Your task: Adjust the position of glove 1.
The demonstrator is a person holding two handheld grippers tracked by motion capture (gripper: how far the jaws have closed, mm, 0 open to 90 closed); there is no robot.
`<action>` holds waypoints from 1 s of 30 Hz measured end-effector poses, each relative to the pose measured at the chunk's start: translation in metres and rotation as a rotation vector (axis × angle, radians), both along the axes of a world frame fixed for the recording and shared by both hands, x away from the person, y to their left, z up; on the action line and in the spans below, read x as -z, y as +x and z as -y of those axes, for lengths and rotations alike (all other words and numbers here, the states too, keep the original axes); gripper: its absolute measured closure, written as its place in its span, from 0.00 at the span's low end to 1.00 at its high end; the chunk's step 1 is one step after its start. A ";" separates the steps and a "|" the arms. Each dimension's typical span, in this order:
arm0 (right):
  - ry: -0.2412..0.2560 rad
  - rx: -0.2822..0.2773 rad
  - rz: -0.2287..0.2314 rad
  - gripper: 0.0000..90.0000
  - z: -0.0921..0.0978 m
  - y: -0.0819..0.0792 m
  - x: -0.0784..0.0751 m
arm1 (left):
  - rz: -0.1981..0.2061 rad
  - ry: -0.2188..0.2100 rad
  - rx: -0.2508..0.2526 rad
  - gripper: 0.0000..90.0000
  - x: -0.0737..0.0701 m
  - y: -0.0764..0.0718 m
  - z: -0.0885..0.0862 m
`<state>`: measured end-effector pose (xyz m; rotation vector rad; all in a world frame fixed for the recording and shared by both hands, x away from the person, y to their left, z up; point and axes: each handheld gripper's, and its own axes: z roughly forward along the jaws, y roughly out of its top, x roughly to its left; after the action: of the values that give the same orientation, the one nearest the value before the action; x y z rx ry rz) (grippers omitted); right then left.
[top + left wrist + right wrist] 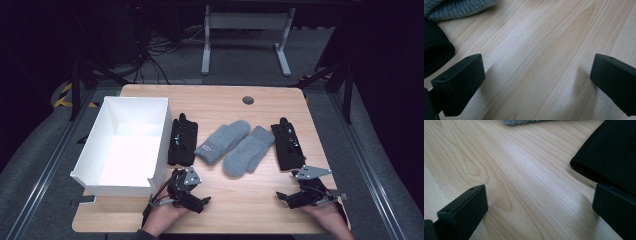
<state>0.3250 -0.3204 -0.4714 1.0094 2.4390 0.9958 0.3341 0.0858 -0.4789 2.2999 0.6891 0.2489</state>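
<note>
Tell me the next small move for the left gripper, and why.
Probably ease the left gripper forward onto the cuff of the black glove beside the white box. Its jaws stand open over bare table with nothing between them, and that glove's cuff lies just ahead of it, nearer than the grey mittens.

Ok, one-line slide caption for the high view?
Both open grippers, left and right, rest before four gloves beside a white box.

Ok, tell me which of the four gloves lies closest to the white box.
The black glove on the left: it lies right beside the white box's right wall, while both grey knitted mittens and the other black glove lie farther right.
</note>
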 end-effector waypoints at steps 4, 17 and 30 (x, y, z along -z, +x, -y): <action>-0.001 -0.003 0.001 0.00 0.000 0.000 0.000 | 0.000 0.000 0.000 0.00 0.000 0.000 0.000; 0.005 -0.008 0.002 0.17 -0.009 0.012 -0.016 | -0.002 -0.003 -0.008 0.00 0.000 -0.001 0.000; 0.039 -0.032 0.040 0.28 -0.031 0.036 -0.037 | -0.002 -0.004 -0.011 0.00 0.000 -0.001 0.000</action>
<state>0.3608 -0.2896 -0.4342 0.9563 2.4198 1.0678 0.3327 0.0860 -0.4790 2.2937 0.7031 0.2497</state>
